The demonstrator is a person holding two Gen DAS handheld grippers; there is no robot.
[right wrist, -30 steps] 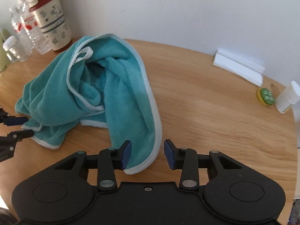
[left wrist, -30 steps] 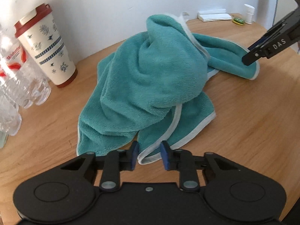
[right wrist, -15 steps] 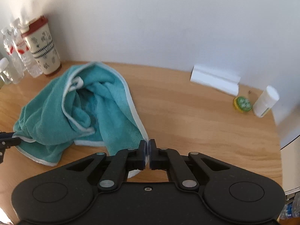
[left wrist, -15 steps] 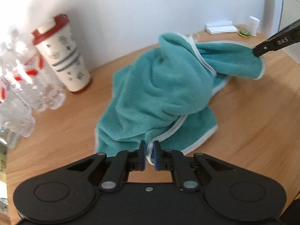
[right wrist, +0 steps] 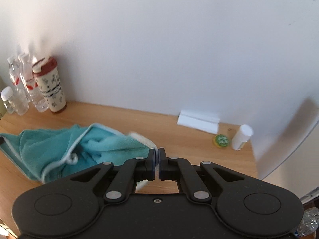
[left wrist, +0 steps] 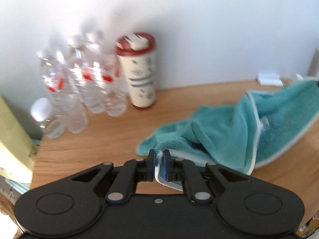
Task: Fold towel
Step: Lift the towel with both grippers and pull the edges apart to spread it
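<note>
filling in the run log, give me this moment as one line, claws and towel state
step: spread towel | left claw: shut on towel edge | right claw: shut on towel edge | towel: lifted between claws, bunched, unfolded | table: bottles, tumbler at rear

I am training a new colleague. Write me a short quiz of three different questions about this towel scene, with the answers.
1. True or false: both grippers are shut on the towel.
2. Which colour is the lid of the patterned cup: (a) red, (b) green, (c) black?
3. Fill in: the towel's edge trim is ____.

Key: 1 true, left gripper and right gripper each pinch an edge; 2 a; 3 white.
</note>
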